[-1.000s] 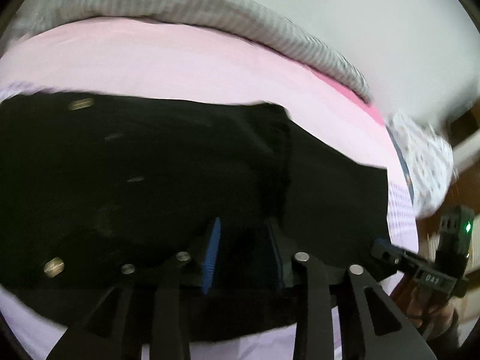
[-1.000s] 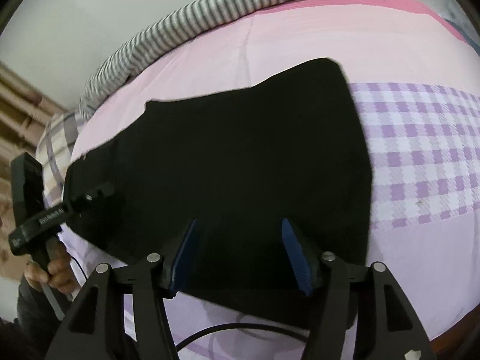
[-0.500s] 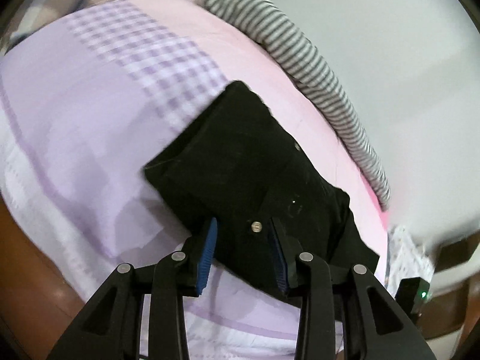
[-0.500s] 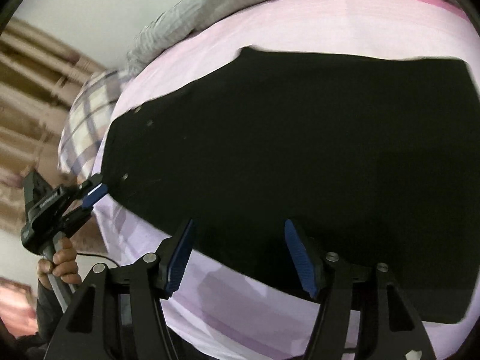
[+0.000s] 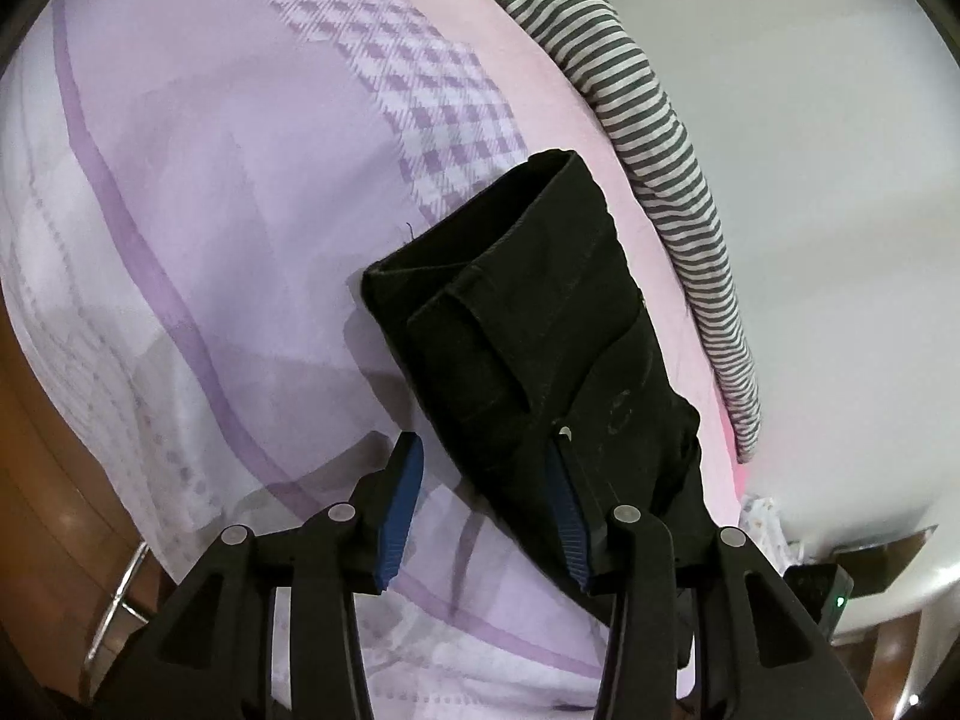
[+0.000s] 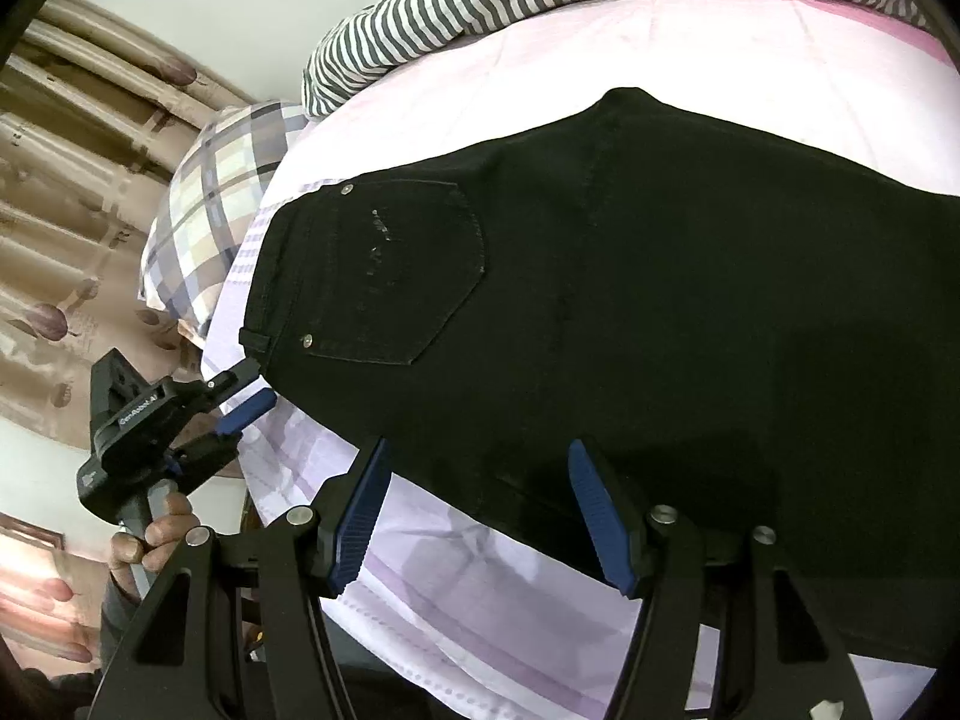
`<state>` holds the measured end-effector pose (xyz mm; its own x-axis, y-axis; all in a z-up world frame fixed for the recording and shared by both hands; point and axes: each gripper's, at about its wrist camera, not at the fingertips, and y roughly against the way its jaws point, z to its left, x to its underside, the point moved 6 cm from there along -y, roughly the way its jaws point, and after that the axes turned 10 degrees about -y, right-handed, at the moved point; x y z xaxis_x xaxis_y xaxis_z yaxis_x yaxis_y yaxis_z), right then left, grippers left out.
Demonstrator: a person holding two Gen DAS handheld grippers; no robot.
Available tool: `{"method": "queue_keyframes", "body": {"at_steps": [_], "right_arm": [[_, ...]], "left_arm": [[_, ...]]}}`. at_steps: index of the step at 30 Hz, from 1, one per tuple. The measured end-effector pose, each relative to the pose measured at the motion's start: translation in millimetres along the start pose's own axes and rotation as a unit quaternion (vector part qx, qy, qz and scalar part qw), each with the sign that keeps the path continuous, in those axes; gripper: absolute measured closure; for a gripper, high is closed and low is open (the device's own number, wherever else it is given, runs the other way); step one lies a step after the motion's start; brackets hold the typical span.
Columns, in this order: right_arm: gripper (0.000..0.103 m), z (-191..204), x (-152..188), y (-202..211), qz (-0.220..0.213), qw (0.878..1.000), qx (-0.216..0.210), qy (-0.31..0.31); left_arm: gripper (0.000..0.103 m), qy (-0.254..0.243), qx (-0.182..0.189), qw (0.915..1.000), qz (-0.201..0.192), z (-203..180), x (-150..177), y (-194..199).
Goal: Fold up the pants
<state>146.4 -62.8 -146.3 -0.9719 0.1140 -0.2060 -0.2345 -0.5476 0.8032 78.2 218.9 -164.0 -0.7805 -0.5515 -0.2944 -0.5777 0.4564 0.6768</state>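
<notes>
Pants [image 6: 630,300] lie flat on the bed [image 5: 180,210], long axis along its near edge. Left gripper [image 5: 486,510], jaws opening, empty, sits at the waistband end; right gripper [image 6: 480,510], half-wide, empty, mid-length.

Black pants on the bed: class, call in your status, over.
Left gripper jaws opening, nothing gripped. Right gripper open, empty, over the near edge. Black pants folded flat on the bedsheet. Striped blanket lies beyond, nothing in the way.
</notes>
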Motion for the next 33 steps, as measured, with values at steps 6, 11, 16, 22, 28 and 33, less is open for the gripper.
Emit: {"method": "queue_keyframes", "body": {"at_steps": [6, 11, 16, 22, 28, 33], "right_arm": [[0.043, -4, -2, 0, 0.001, 1.0, 0.0, -0.006], [0.043, -4, -3, -3, 0.004, 1.0, 0.0, -0.007], [0.043, -4, -4, -5, 0.005, 1.0, -0.001, -0.009], [0.043, -4, -3, -6, 0.004, 1.0, -0.005, -0.012], [0.043, -5, -2, 8, -0.016, 1.0, -0.015, -0.018], [0.043, -18, -10, 38, -0.054, 0.998, -0.02, -0.034]], "left_arm": [[0.058, 0.015, 0.014, 0.9998, -0.002, 7, -3, -8], [0.058, 0.031, 0.042, 0.9984, -0.021, 13, -12, -12], [0.046, 0.046, 0.077, 0.9949, -0.045, 15, -24, -17], [0.039, 0.019, 0.06, 0.9958, -0.066, 2, -29, -21], [0.08, 0.03, 0.027, 0.9974, -0.06, 5, -29, -22], [0.084, -0.089, -0.001, 0.9919, -0.09, -60, -37, 0]]}}
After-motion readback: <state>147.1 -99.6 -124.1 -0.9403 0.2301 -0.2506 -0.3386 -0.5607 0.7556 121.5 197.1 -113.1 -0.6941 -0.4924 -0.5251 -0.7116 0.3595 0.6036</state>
